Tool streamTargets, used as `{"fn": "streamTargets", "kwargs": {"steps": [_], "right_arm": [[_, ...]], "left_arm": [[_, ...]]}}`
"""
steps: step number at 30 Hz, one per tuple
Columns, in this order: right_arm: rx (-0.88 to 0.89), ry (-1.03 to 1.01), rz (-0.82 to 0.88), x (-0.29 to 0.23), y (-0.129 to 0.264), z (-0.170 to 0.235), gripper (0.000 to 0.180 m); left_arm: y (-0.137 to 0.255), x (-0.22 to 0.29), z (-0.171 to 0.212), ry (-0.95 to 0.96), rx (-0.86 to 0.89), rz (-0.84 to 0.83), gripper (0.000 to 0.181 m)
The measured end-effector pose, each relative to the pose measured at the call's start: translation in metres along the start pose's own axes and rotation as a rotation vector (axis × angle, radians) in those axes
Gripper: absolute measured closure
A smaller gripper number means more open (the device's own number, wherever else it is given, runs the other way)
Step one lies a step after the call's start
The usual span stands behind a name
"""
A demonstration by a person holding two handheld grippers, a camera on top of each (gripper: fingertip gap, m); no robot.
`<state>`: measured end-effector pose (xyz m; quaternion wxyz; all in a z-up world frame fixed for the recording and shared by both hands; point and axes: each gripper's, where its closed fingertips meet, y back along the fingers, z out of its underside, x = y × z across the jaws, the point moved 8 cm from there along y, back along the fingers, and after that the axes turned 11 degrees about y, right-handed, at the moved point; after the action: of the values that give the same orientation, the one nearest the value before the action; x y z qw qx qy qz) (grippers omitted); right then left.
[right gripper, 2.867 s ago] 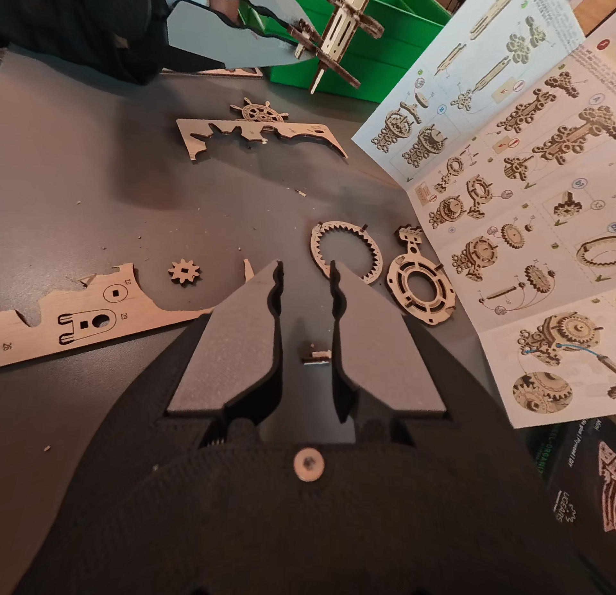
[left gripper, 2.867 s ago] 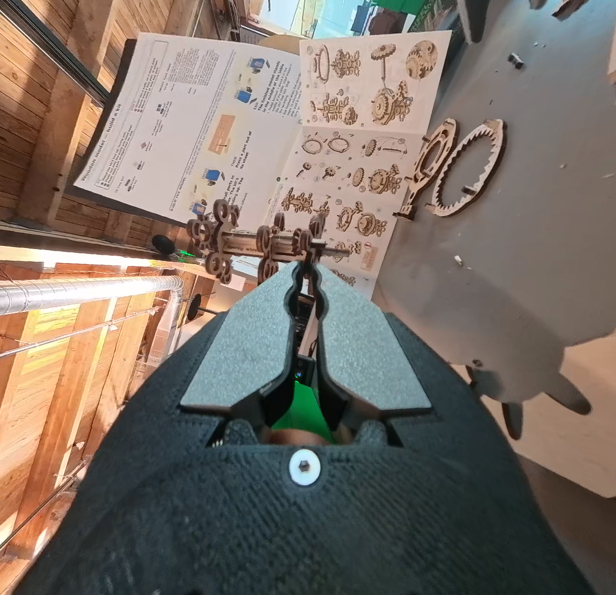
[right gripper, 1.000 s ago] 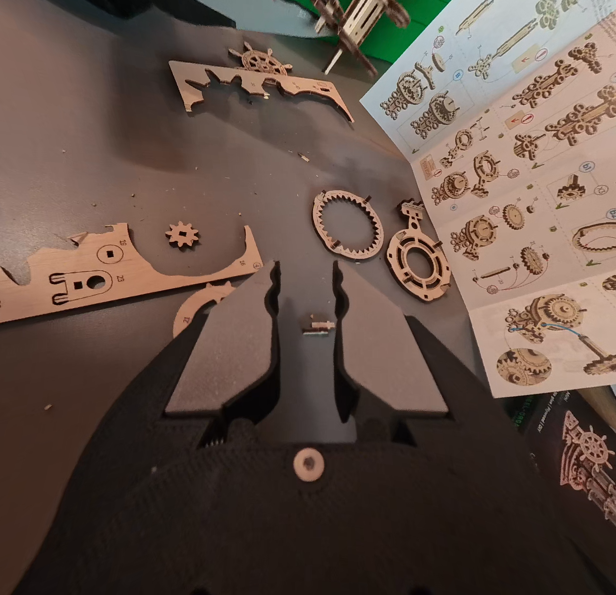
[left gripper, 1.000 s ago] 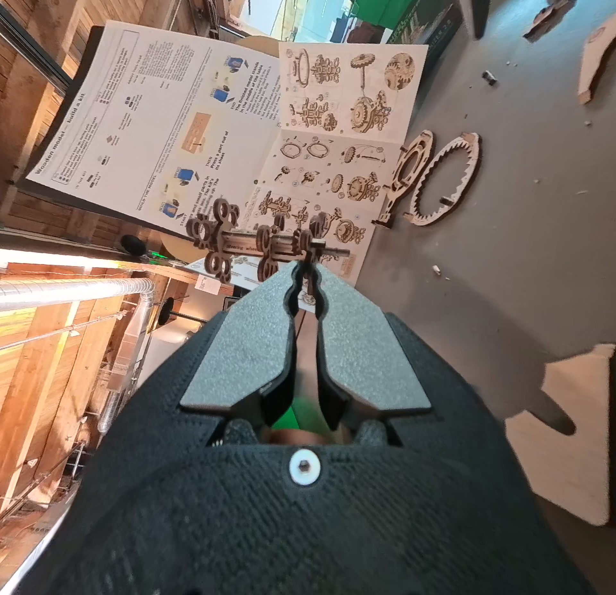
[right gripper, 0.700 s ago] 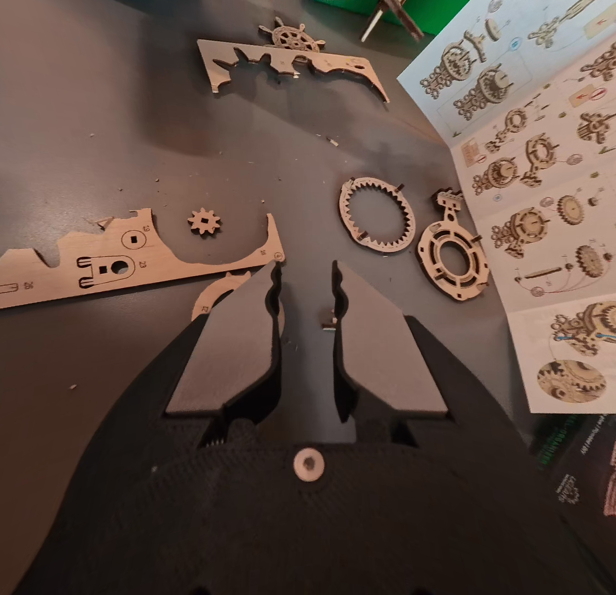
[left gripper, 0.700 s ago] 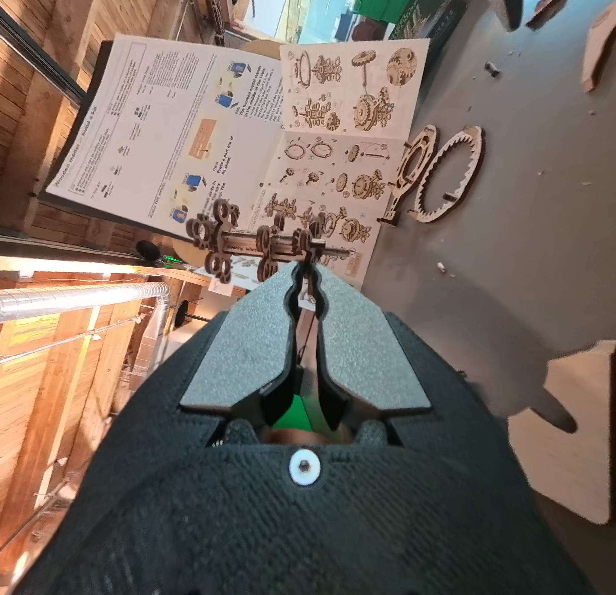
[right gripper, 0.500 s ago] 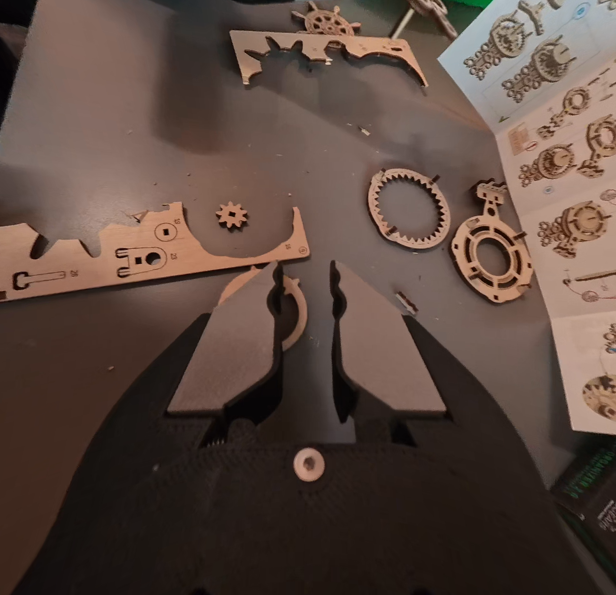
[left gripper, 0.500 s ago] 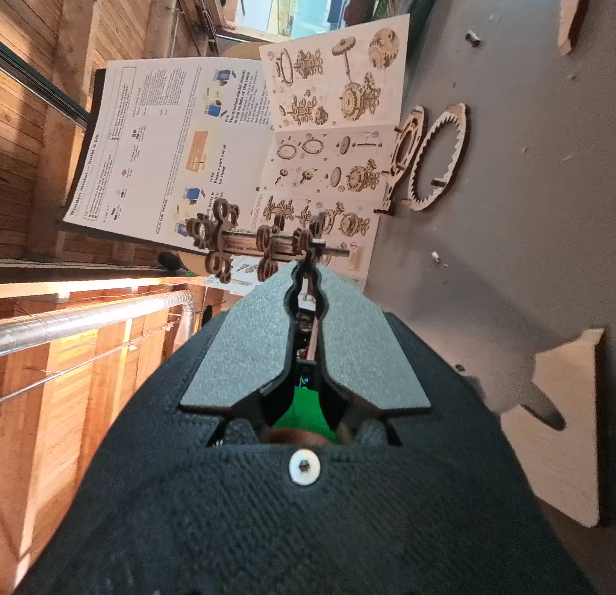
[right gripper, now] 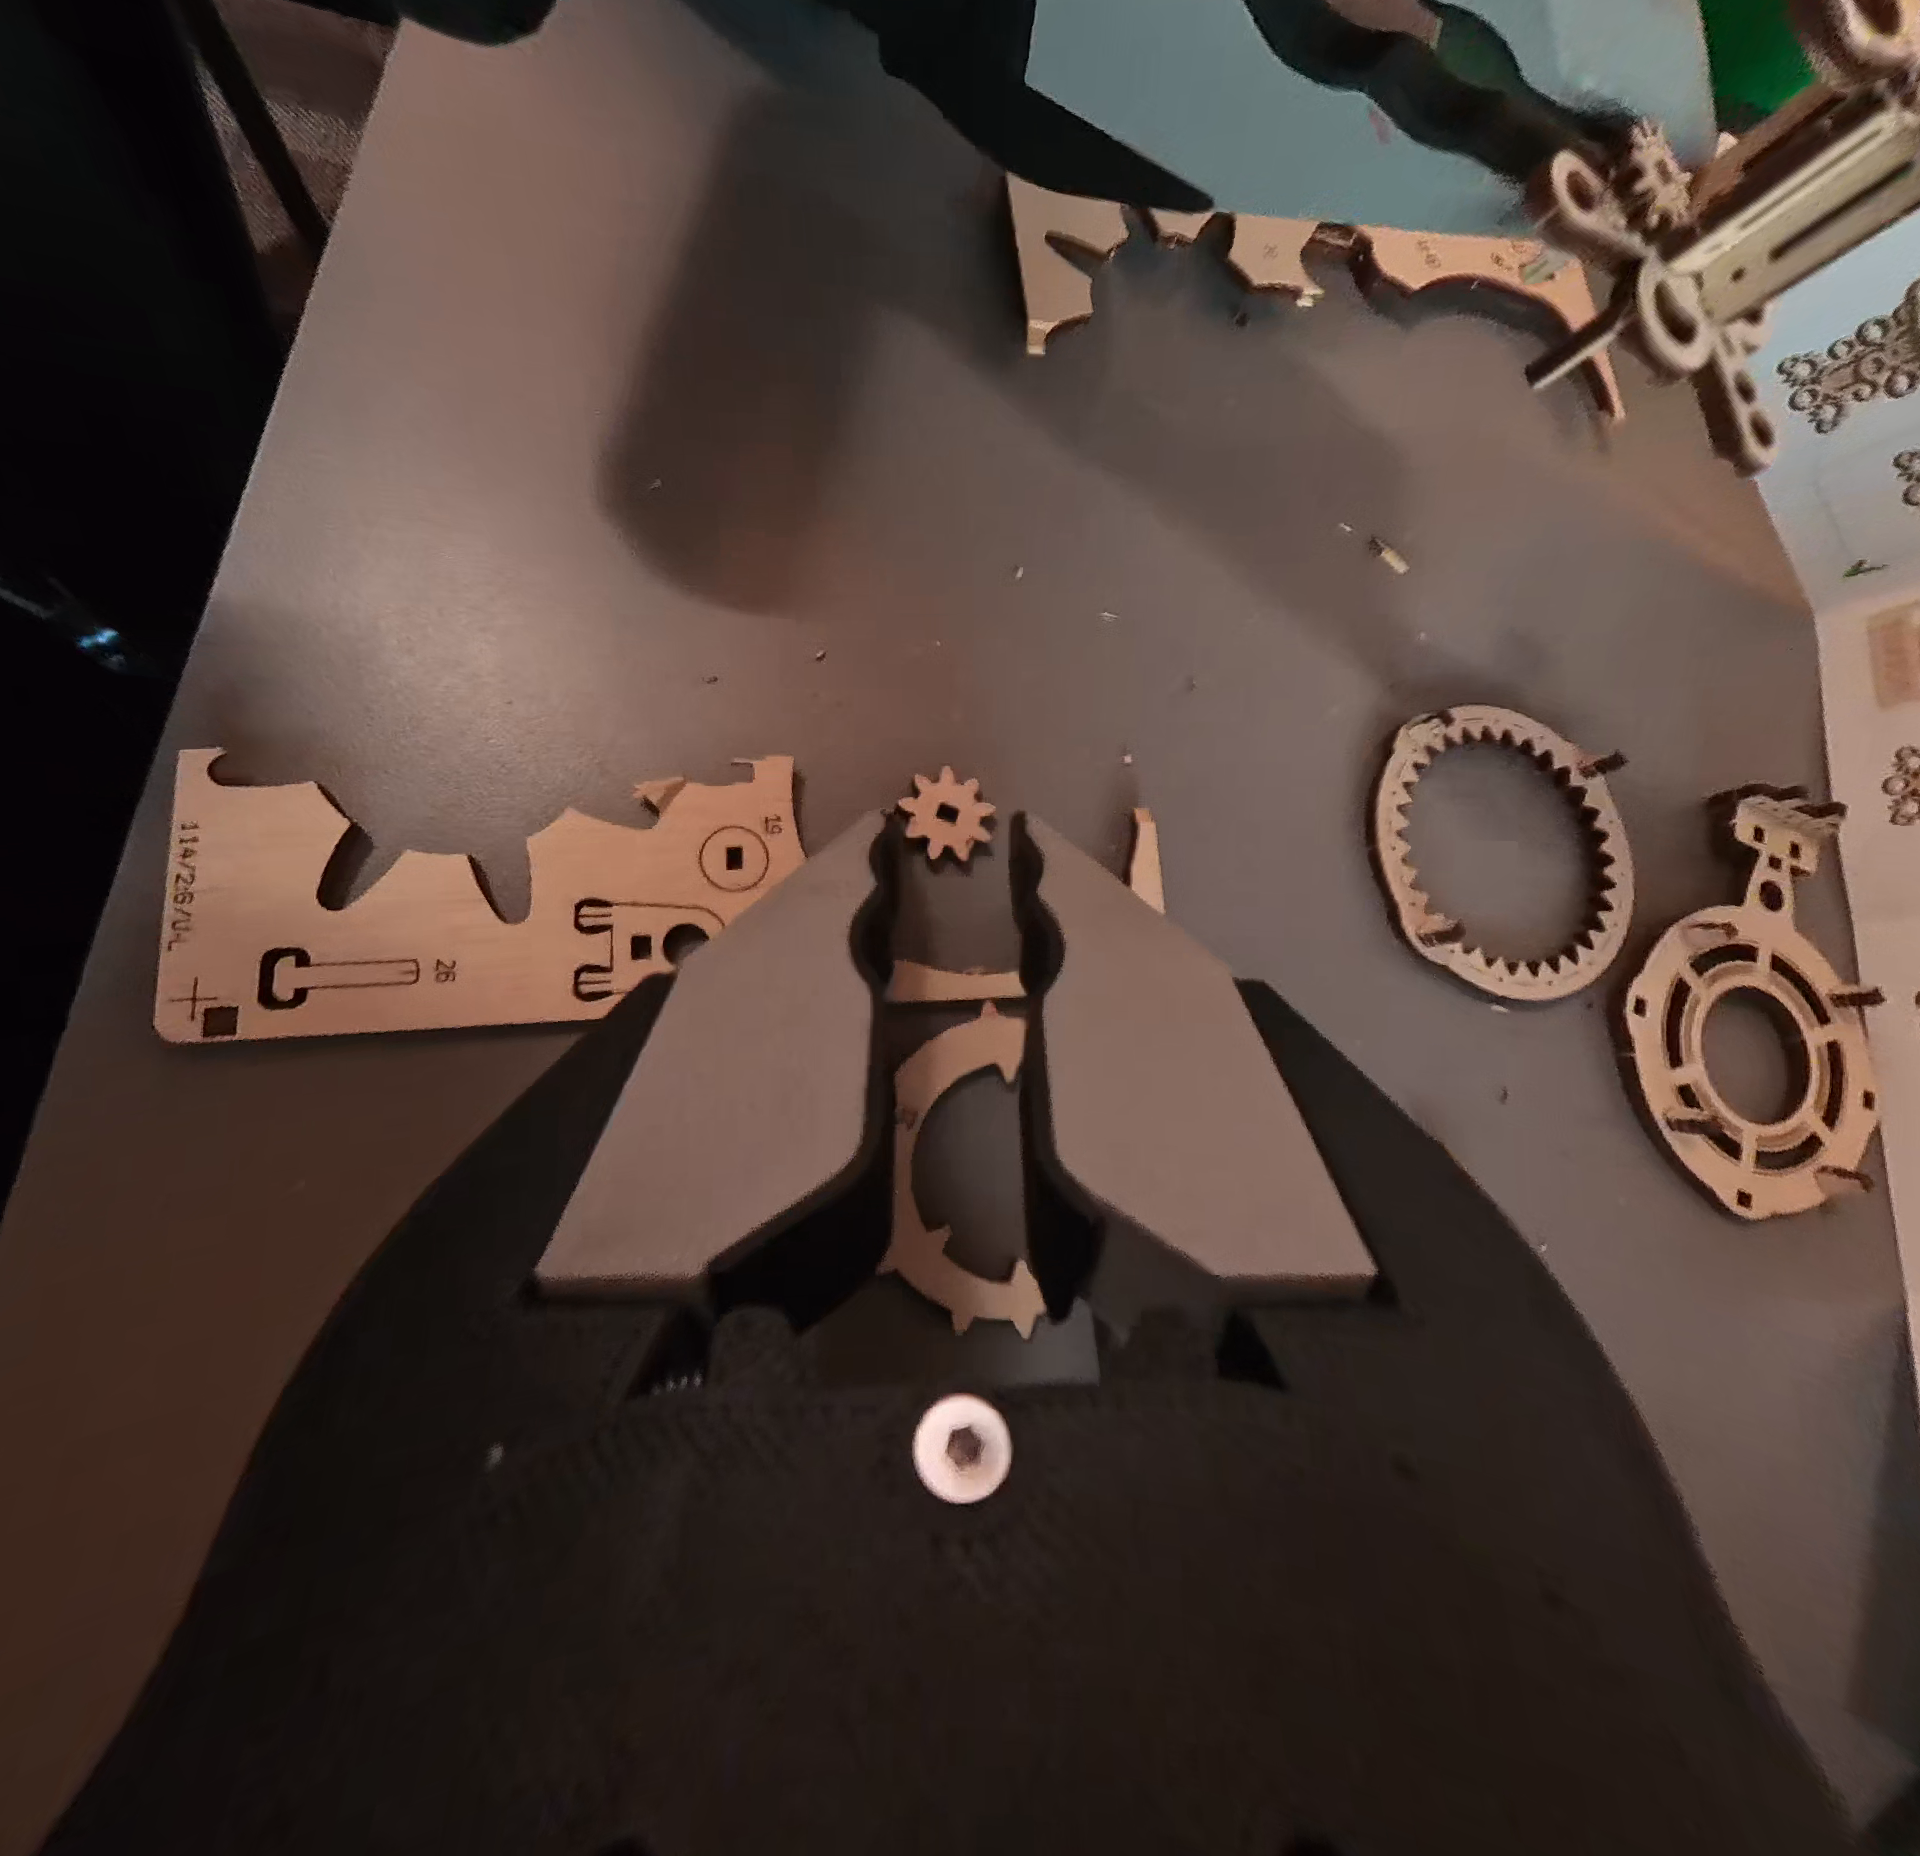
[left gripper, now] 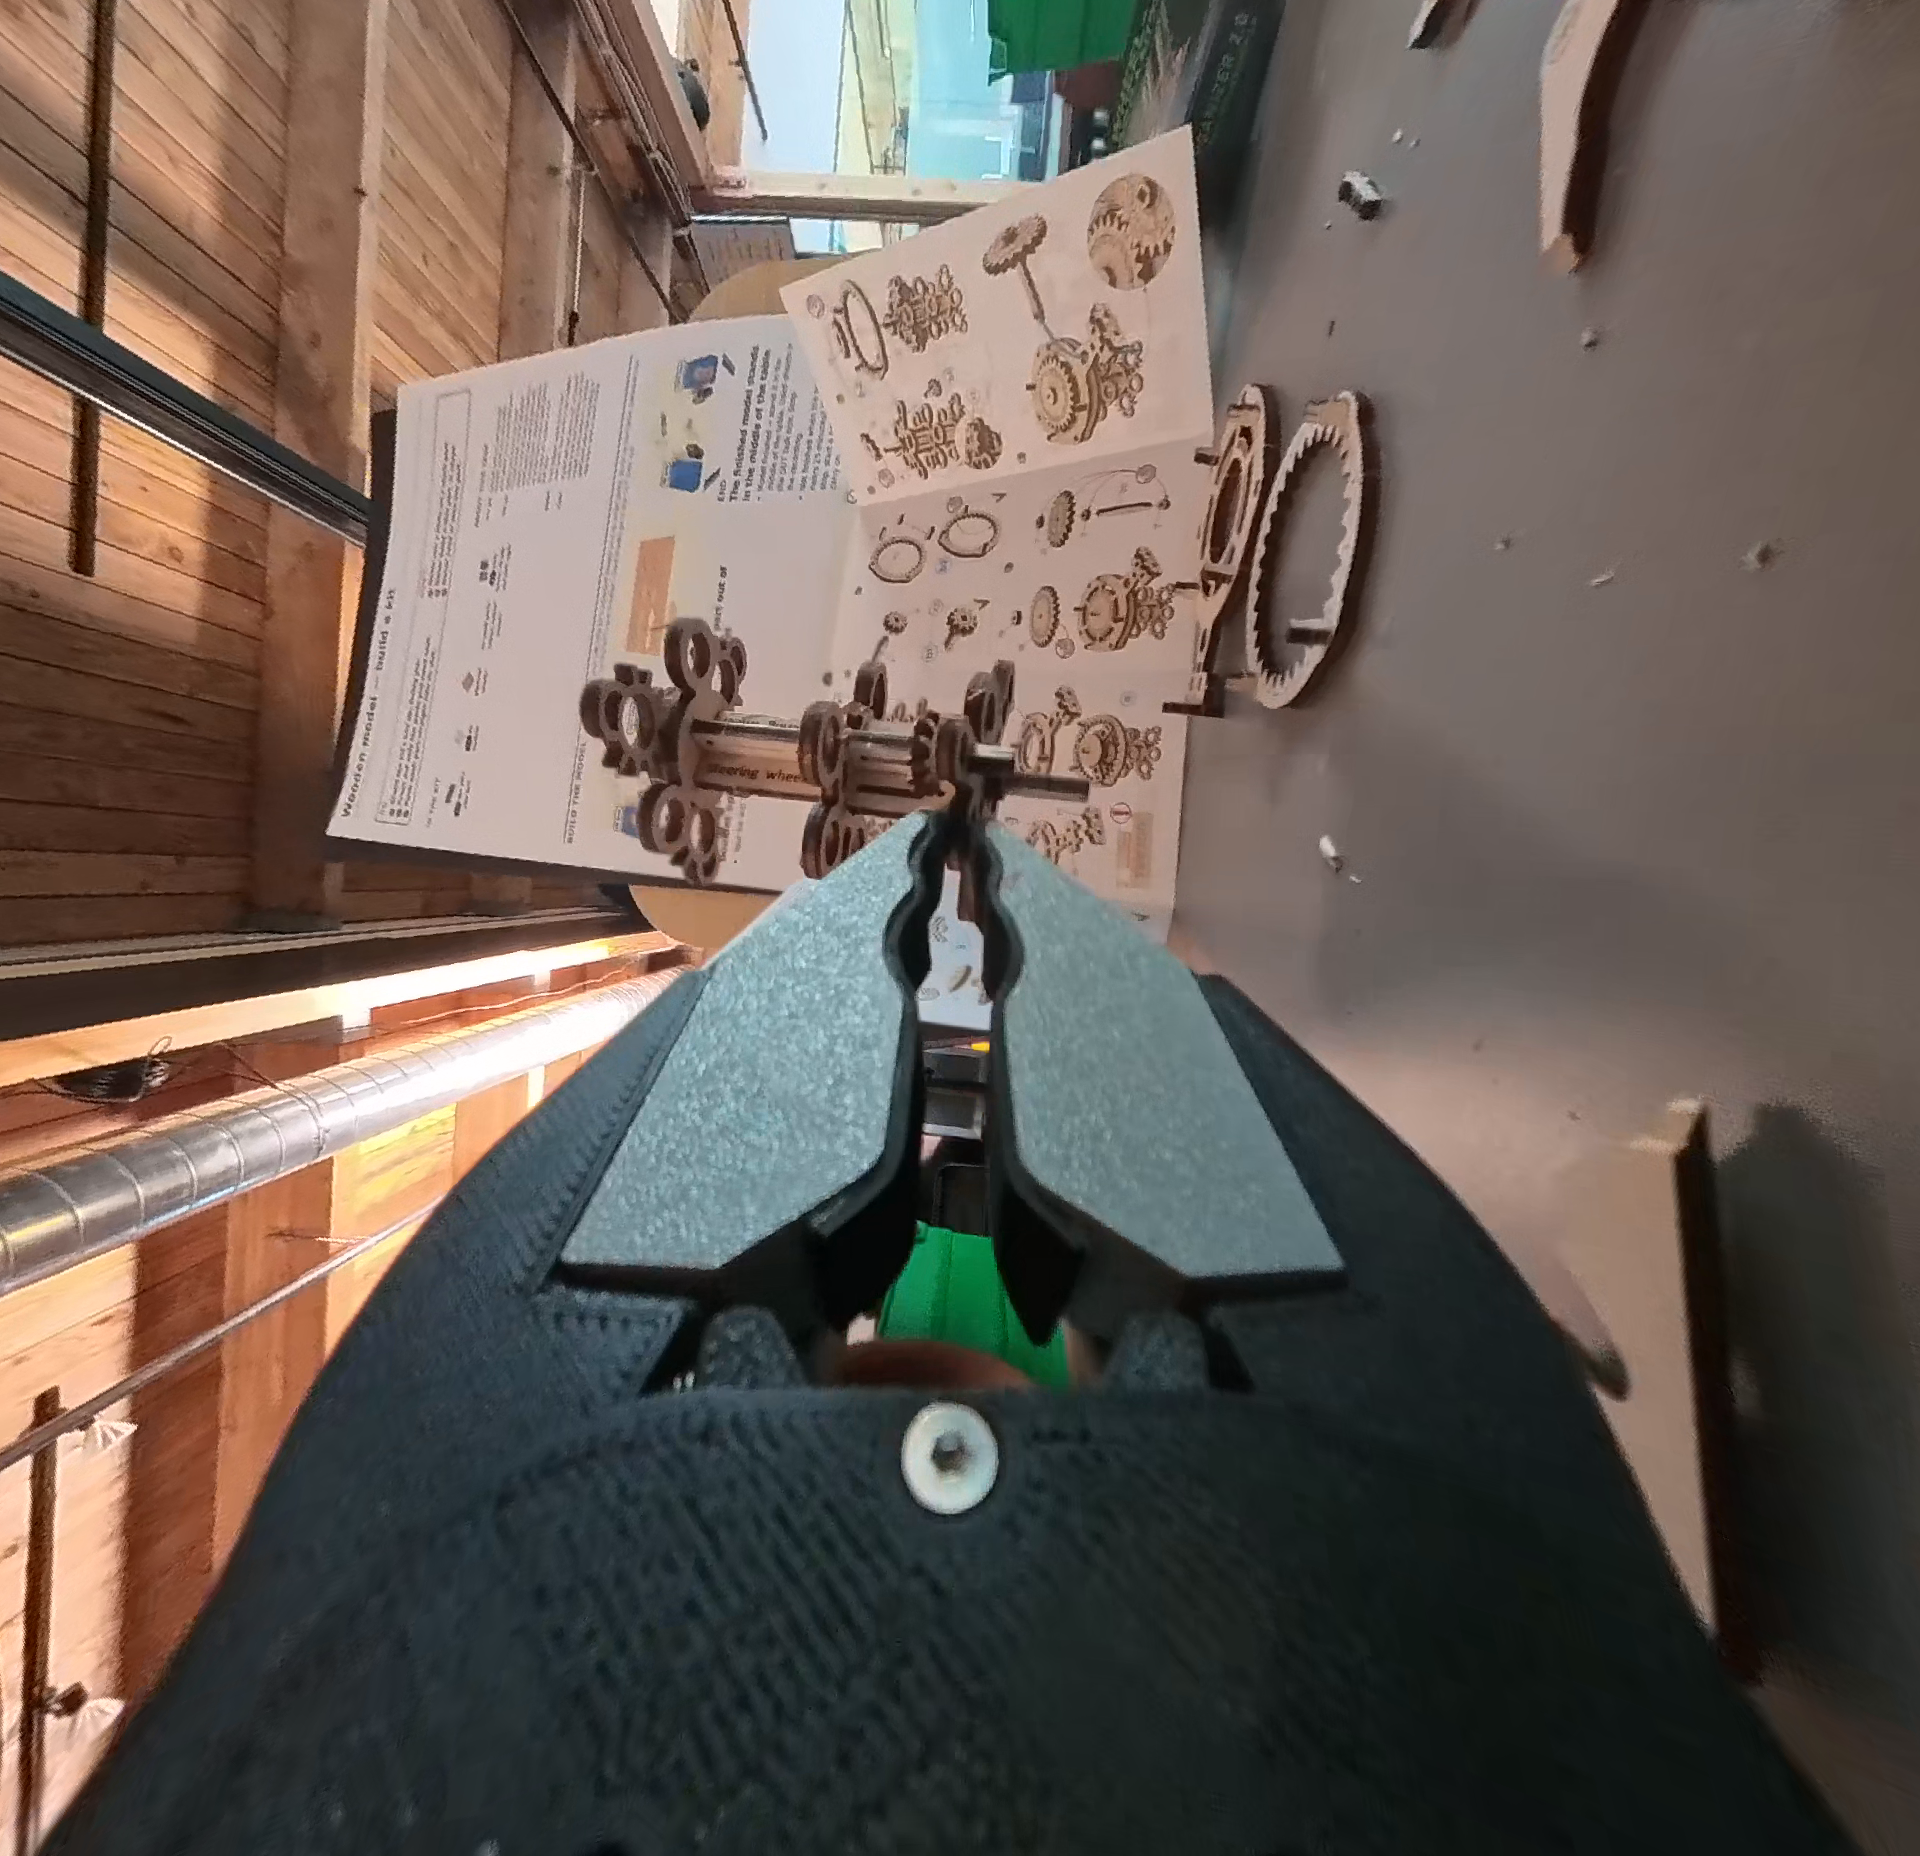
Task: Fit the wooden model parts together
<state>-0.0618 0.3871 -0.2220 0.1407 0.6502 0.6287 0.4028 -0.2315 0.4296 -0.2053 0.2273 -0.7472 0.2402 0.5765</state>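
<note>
The left tool [left gripper: 961, 850] is clamped on a wooden axle assembly [left gripper: 831, 757], held in the air above the grey worktop [right gripper: 935, 559] with the instruction sheet [left gripper: 727, 518] behind it. The right tool [right gripper: 948, 835] is narrowly parted and empty, its tips on either side of a small gear [right gripper: 947, 823] lying flat on the worktop. A toothed ring [right gripper: 1512, 850] and a round frame [right gripper: 1756, 1068] lie to the right, and a cut-out sheet [right gripper: 436, 902] to the left.

Dim tabletop; soft shadows; fisheye edges

Black textured body, grey fingers [right gripper: 727, 1058], white screw [right gripper: 961, 1461].
</note>
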Motion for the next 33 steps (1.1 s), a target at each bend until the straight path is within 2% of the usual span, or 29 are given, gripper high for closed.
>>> {"fn": "streamTargets", "kwargs": {"steps": [7, 10, 16, 18, 21, 25, 29, 33], "right_arm": [[-0.034, -0.042, 0.063, 0.012, -0.011, -0.006, 0.168], [0.021, -0.076, 0.088, 0.018, -0.010, -0.011, 0.180], [0.094, -0.208, 0.097, 0.031, -0.005, -0.012, 0.179], [0.077, -0.209, 0.112, 0.033, -0.003, -0.008, 0.173], [0.093, -0.252, 0.039, 0.030, -0.005, -0.006, 0.157], [0.046, -0.228, 0.007, 0.025, -0.014, -0.006, 0.151], [0.010, -0.221, 0.006, 0.024, -0.022, -0.008, 0.155], [0.009, -0.236, -0.001, 0.025, -0.027, -0.012, 0.158]], "left_arm": [[0.000, 0.008, -0.009, -0.061, 0.024, 0.014, 0.181], [0.000, 0.012, -0.012, -0.071, 0.021, 0.032, 0.181], [-0.004, 0.014, -0.011, -0.023, -0.009, 0.068, 0.181], [-0.005, 0.013, -0.008, 0.022, -0.022, 0.085, 0.181], [-0.006, 0.008, -0.005, 0.083, -0.035, 0.073, 0.181], [-0.008, -0.001, 0.003, 0.294, -0.028, 0.108, 0.181], [-0.009, -0.007, 0.008, 0.397, -0.028, 0.113, 0.181], [-0.009, -0.006, 0.005, 0.391, -0.020, 0.115, 0.181]]}}
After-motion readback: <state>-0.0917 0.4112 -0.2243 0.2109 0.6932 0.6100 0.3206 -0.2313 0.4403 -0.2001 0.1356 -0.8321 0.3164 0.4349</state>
